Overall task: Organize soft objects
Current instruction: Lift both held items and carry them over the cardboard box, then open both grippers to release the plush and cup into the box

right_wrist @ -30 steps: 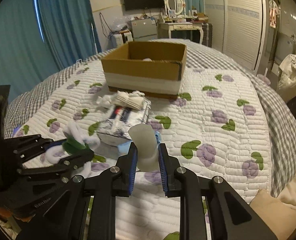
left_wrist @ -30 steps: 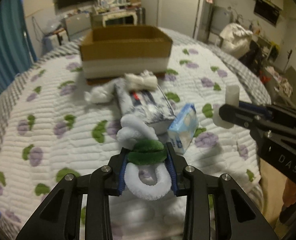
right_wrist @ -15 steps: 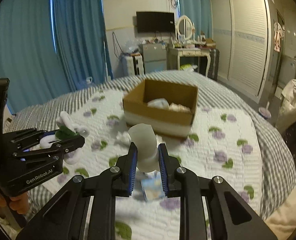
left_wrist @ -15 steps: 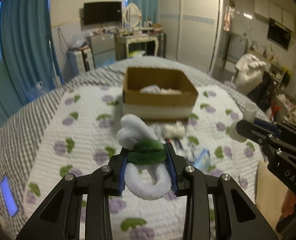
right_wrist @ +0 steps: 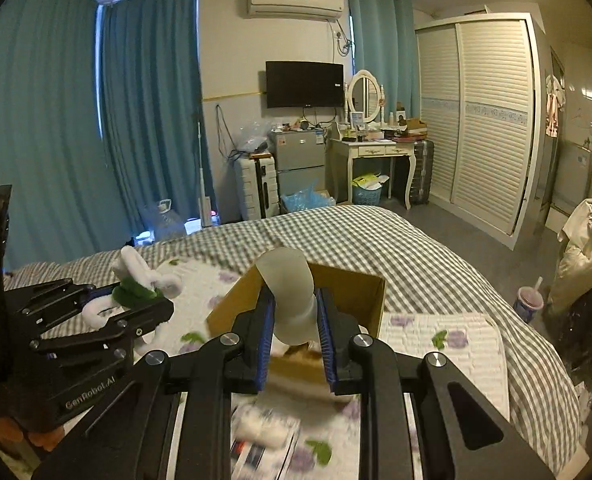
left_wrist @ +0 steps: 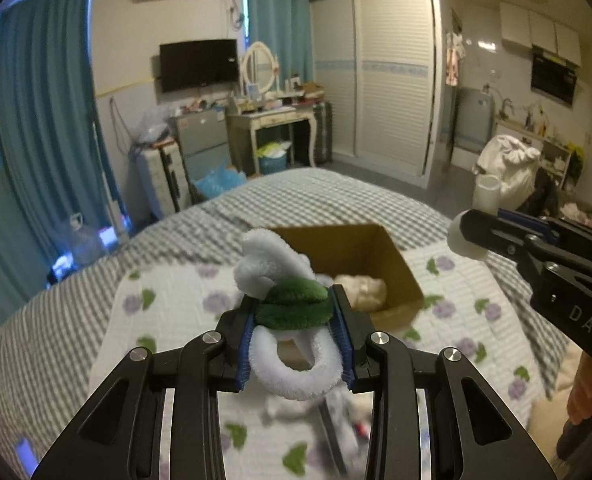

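Left gripper clamped on a fuzzy white-and-green soft toy, green band pinched between the blue pads, white loops sticking out in front and behind. Right gripper clenched around a pale, soft cylinder, squeezed narrow between the pads. Both raised above the quilted, flower-patterned bedspread, on the near side of the open cardboard box. Toy just short of the box's near-left corner; cylinder over its near wall in the right wrist view. Inside the box, a cream-coloured soft bundle against the near-right wall. On the bedspread nearer than the box, blurred: a white bundle and a printed packet.
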Action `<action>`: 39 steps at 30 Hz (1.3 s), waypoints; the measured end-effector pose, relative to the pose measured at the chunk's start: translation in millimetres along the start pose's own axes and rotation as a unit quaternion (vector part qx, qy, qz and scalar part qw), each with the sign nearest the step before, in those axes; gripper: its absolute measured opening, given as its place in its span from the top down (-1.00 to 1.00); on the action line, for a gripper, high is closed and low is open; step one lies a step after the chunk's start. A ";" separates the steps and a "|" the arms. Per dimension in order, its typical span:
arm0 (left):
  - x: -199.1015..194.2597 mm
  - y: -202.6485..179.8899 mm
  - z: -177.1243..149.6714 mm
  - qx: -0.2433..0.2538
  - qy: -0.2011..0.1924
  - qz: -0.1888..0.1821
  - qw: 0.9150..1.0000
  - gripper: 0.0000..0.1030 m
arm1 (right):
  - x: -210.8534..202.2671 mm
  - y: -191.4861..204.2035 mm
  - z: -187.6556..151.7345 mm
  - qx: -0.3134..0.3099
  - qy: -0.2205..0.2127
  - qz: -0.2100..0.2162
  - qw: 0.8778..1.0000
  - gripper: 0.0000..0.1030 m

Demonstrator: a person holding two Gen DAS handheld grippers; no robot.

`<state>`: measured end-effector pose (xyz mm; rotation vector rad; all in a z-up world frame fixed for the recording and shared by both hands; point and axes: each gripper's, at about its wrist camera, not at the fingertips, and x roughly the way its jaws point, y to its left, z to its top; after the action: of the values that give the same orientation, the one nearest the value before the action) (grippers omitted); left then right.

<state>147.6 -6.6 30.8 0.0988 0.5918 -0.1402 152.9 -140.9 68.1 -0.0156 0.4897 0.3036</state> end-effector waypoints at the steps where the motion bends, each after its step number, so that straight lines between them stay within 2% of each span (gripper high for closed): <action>1: 11.0 0.2 4.4 0.003 0.000 0.000 1.000 0.36 | 8.3 -2.4 3.5 0.002 0.002 0.001 1.000 0.60; 7: 87.2 3.8 18.2 0.010 0.014 -0.001 1.000 0.36 | 91.0 -28.9 12.3 0.019 0.034 -0.010 0.999 0.60; 13: 148.4 9.1 14.6 0.014 0.038 -0.003 0.999 0.36 | 157.3 -57.0 -3.5 0.045 0.077 -0.009 0.996 0.60; 16: 167.9 11.5 8.4 0.010 0.052 -0.009 0.999 0.36 | 178.5 -66.6 -13.8 0.061 0.092 -0.005 0.994 0.59; 20: 172.3 4.9 5.5 0.023 0.043 -0.011 0.999 0.31 | 190.3 -74.7 -19.9 0.085 0.093 -0.004 0.992 0.53; 22: 167.9 0.2 6.5 0.037 0.033 -0.003 0.999 0.18 | 189.5 -78.7 -19.7 0.090 0.092 -0.009 0.992 0.49; 23: 165.3 -0.3 6.7 0.038 0.031 0.003 0.999 -0.23 | 186.9 -79.6 -17.9 0.093 0.088 -0.016 0.992 0.31; 24: 163.4 1.3 9.2 0.036 0.028 0.008 0.999 -0.57 | 182.6 -80.3 -15.2 0.096 0.085 -0.021 0.992 0.04; 25: 154.7 2.9 11.6 0.028 0.015 0.012 0.999 -0.61 | 175.4 -81.1 -11.5 0.101 0.077 -0.025 0.992 -0.04; 29: 121.3 6.6 27.0 0.015 0.007 0.023 1.000 -0.61 | 137.5 -79.5 10.3 0.105 0.056 -0.030 0.992 -0.05; 32: 72.5 6.5 42.3 0.012 -0.021 0.033 0.999 -0.61 | 86.1 -71.4 33.1 0.090 0.032 -0.044 0.994 -0.09; 34: 35.0 5.9 50.7 0.015 -0.043 0.043 0.998 -0.61 | 49.5 -65.7 47.3 0.083 0.016 -0.046 0.995 -0.20; 37: -32.0 8.6 55.9 0.004 -0.073 0.038 0.997 -0.62 | -8.8 -55.0 60.7 0.070 -0.008 -0.052 0.996 -0.39; 39: -69.1 9.4 55.2 -0.003 -0.085 0.041 0.996 -0.80 | -43.4 -46.8 62.3 0.061 -0.020 -0.053 0.997 -0.61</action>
<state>122.6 2.4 115.7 0.1043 0.4181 -0.0671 158.8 -192.4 140.6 0.0830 0.4652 0.1688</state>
